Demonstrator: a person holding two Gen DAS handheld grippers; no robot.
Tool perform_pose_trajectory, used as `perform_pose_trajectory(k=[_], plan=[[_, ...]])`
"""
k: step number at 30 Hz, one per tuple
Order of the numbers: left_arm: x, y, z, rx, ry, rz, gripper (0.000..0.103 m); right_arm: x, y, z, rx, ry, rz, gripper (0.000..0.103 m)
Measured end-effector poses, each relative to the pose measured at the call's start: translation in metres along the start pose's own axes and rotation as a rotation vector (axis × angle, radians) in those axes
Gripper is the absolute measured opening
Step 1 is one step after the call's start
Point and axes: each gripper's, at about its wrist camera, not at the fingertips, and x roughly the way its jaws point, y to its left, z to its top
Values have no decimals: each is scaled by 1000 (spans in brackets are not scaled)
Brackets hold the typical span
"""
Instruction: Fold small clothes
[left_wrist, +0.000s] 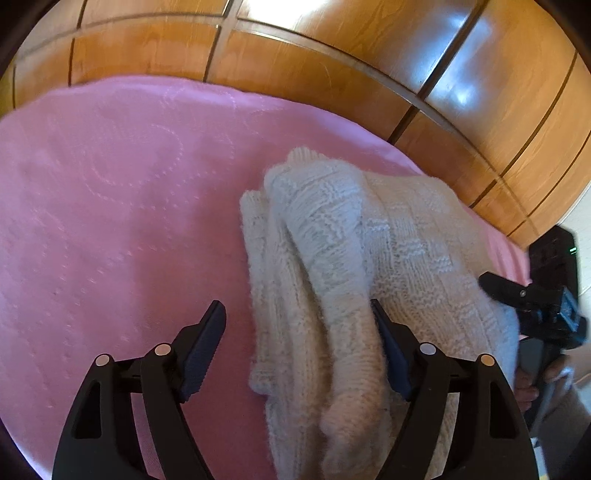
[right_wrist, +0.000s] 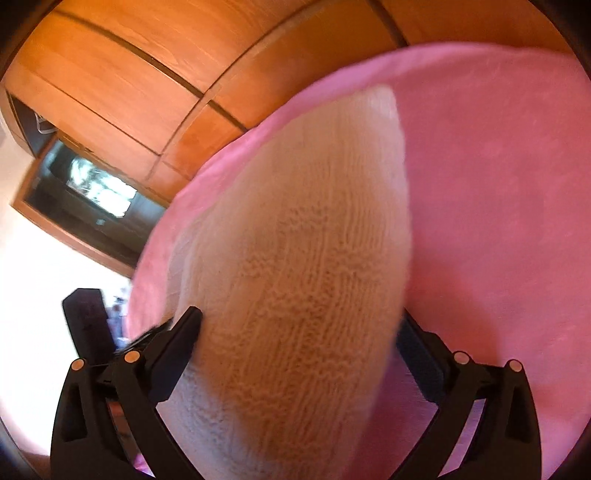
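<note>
A cream knitted garment (left_wrist: 369, 240) lies folded in a long bundle on the pink blanket (left_wrist: 110, 221). My left gripper (left_wrist: 295, 317) is open at the near end of the bundle. Its right finger (left_wrist: 388, 347) lies against the knit, and its left finger (left_wrist: 207, 332) stands clear over the blanket. From the right edge, a finger of the other gripper (left_wrist: 498, 286) reaches to the garment, held by a hand (left_wrist: 528, 387). In the right wrist view, my right gripper (right_wrist: 299, 321) is open wide, with the knit garment (right_wrist: 295, 258) filling the gap between its fingers.
The pink blanket (right_wrist: 498, 184) covers a bed that runs up to a wooden wardrobe (left_wrist: 332, 55). A dark glass-fronted unit (right_wrist: 85, 192) stands beyond the bed's corner. A black object (left_wrist: 554, 254) sits off the blanket's right edge.
</note>
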Motion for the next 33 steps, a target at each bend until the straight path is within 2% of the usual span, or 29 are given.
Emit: perform_pose_trajectory(k=[3, 4, 5, 6, 7, 9, 13, 17, 20, 23, 27, 30, 31, 32, 33], plan=[[6, 14, 2, -60, 22, -99, 75, 9, 0, 4, -7, 28, 46, 100], [6, 15, 2, -61, 23, -122, 70, 13, 2, 5, -15, 38, 44, 95], [7, 16, 2, -57, 33, -174, 57, 14, 4, 5, -22, 45, 41, 90], [9, 17, 1, -70, 42, -206, 54, 16, 6, 6, -18, 52, 45, 78], [9, 17, 1, -84, 45, -230, 46, 14, 7, 6, -3, 48, 56, 66], [5, 16, -1, -89, 40, -275, 39, 2, 15, 2, 5, 14, 72, 56], [-10, 3, -7, -82, 28, -326, 36, -29, 36, -13, -36, -39, 98, 51], [-21, -33, -14, -32, 40, -374, 36, -70, 43, -33, -58, -97, 83, 50], [-17, -78, -19, 21, 63, -435, 36, -124, 31, -49, -45, -185, 45, 50], [-5, -142, -15, 102, 85, -501, 36, -171, 13, -61, -22, -262, -2, 50], [21, -228, -10, 231, 123, -528, 36, -237, -28, -74, 38, -371, -109, 50], [53, -289, -14, 332, 176, -490, 36, -267, -68, -85, 111, -413, -210, 53], [65, -304, -18, 357, 199, -465, 36, -272, -84, -90, 138, -416, -251, 57], [79, -318, -24, 388, 230, -422, 36, -273, -103, -96, 175, -408, -304, 59], [99, -334, -34, 449, 263, -341, 36, -270, -117, -100, 205, -391, -344, 64]])
